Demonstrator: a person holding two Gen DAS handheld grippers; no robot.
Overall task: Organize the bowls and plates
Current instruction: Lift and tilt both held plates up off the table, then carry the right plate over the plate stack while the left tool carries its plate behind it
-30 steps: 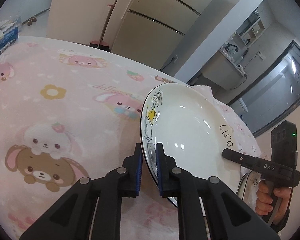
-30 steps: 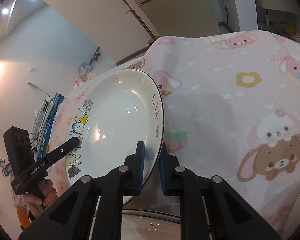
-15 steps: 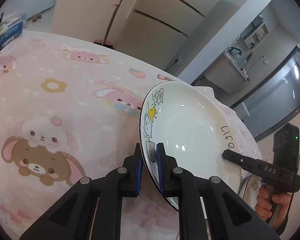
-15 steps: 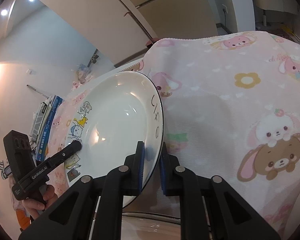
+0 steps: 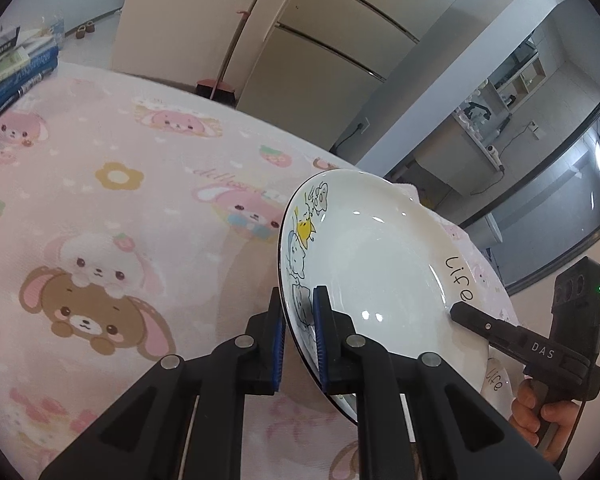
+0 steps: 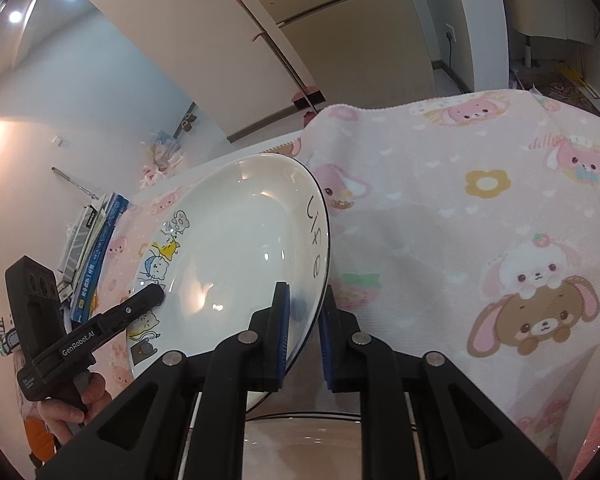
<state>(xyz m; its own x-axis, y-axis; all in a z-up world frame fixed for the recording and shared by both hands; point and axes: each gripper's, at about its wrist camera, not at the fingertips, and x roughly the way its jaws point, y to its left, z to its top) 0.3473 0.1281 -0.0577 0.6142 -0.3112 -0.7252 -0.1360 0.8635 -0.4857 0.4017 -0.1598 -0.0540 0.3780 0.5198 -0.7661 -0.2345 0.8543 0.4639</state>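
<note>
Both grippers are clamped on one plate [image 5: 372, 264]. Left gripper [image 5: 300, 336] has its blue pads pinching the rim at the cartoon-cat side, at about six o'clock in its own view; right gripper [image 6: 304, 324] pinches the opposite rim by the word "Life", also near six o'clock of its view. Between them the white plate hangs tilted, lifted off the pink cartoon tablecloth [image 5: 100, 208]. A hand [image 5: 540, 408] grips the right tool's handle at four o'clock in the left view. Just under the right gripper, at six o'clock, the rim of another dish [image 6: 300, 418] shows. Books [image 5: 16, 68] lie stacked at ten o'clock in the left view, well apart from the plate.
</note>
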